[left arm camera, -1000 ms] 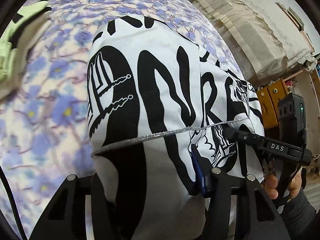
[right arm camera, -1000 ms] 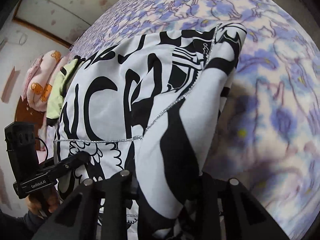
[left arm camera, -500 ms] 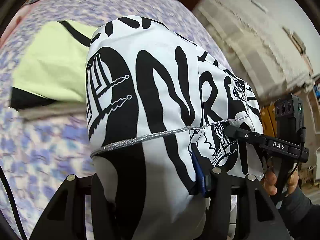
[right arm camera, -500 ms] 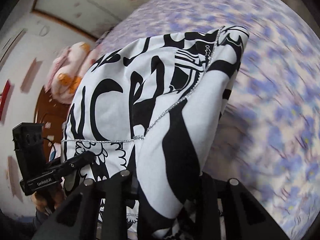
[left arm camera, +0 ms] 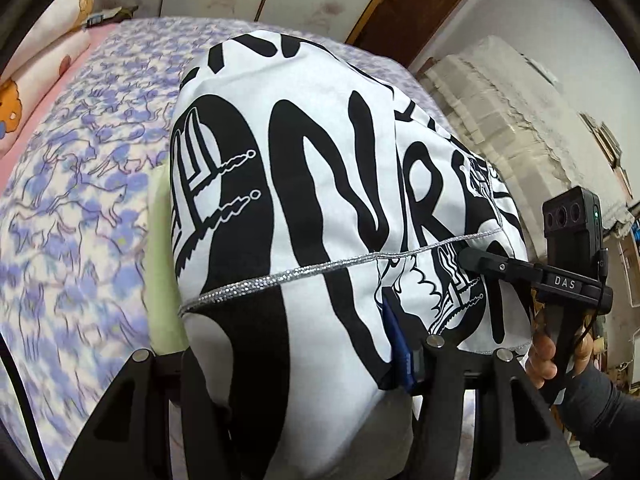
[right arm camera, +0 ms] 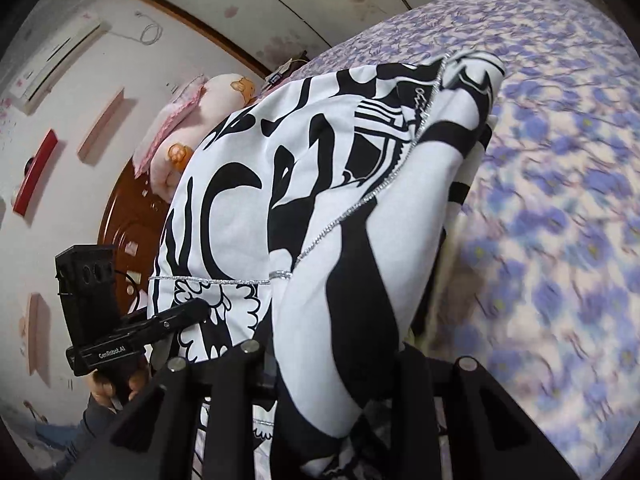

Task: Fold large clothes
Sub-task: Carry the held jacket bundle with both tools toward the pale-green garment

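A folded white garment with bold black lettering and a silver trim line [left arm camera: 304, 184] hangs bunched between both grippers above the bed. My left gripper [left arm camera: 304, 384] is shut on its near fold, and cloth fills the gap between the fingers. In the same view my right gripper [left arm camera: 470, 259] pinches the garment's right edge, held by a hand [left arm camera: 544, 360]. In the right wrist view the garment [right arm camera: 256, 208] drapes over my right gripper [right arm camera: 320, 396], which is shut on it. My left gripper [right arm camera: 192, 310] grips the far-left corner.
The bed [left arm camera: 76, 208] has a purple-flowered sheet [right arm camera: 568, 168]. A pale green garment [left arm camera: 160, 264] lies on it under the carried one. Pink bear-print pillows [left arm camera: 28, 88] sit at the head by a wooden headboard [right arm camera: 128, 224]. A lace-covered cabinet [left arm camera: 504, 120] stands to the right.
Both grippers have carried the garment across the bed and upward. The pale green garment slid from the left to underneath, and the pillows and walls came into view. Neither grip has changed.
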Demonstrator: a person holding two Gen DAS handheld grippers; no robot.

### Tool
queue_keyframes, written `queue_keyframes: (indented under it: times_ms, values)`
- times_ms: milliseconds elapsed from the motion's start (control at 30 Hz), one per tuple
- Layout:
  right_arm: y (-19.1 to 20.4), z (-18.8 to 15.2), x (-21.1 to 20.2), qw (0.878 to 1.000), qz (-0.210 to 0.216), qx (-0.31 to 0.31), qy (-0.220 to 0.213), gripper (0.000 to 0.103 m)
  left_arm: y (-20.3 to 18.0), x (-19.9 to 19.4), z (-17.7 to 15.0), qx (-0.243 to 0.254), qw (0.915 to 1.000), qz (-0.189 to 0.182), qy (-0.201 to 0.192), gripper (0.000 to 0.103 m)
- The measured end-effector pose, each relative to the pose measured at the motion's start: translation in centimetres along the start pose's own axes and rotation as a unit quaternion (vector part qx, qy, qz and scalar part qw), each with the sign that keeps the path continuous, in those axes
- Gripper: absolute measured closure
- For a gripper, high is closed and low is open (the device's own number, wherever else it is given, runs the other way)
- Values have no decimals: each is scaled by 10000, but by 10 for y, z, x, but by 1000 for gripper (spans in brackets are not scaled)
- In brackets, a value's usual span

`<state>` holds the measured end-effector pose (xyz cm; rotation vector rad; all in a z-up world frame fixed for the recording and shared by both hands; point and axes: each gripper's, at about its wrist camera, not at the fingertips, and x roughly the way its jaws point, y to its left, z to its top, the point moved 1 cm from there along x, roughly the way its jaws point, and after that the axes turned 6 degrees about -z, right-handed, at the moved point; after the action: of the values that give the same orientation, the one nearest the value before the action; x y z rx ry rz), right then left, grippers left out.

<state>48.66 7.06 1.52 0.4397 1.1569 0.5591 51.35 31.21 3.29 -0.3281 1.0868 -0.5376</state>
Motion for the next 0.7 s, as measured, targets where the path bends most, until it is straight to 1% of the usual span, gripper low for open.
queue_keyframes:
  times_ms: [67, 100, 167, 200, 233, 267, 333, 400, 533, 567, 633, 700]
  values:
    - [-9, 12, 30, 9998, 16, 181, 97, 77, 26, 25, 18, -3, 9999, 22, 168, 48]
    - [-16, 14, 45, 9995, 38, 281, 131, 77, 29, 36, 18, 27, 9997, 56, 248, 48]
    - [-33, 13, 77, 9990, -3, 374, 264, 77, 49, 62, 19, 29, 9990, 131, 422, 48]
    - [-40, 12, 90, 9987, -29, 418, 306, 77, 64, 78, 18, 43, 9985, 214, 509, 44]
    - [-49, 9, 101, 9985, -21, 452, 301, 75, 72, 87, 15, 69, 9985, 248, 482, 38]
    - [-58, 6, 111, 9983, 19, 537, 246, 75, 77, 92, 10, 61, 9988, 215, 430, 35]
    - [-67, 3, 116, 9972, 167, 712, 177, 72, 92, 96, 5, 10, 9997, -95, 216, 33]
    - [-70, -2, 114, 9974, 288, 647, 94, 71, 98, 96, 2, -17, 9996, -270, 112, 33]
    - [-67, -7, 111, 9988, 218, 414, 105, 69, 101, 97, 0, 114, 9994, -314, 65, 33]
    - [-68, -5, 113, 9988, 190, 419, 154, 67, 103, 97, 0, 97, 9994, -341, 49, 33]
    - [-68, -5, 117, 9986, 146, 443, 248, 60, 106, 99, -1, 74, 9993, -365, 28, 33]
    - [-69, -5, 116, 9985, 165, 414, 321, 55, 99, 93, -3, 1, 9994, -337, 33, 32]
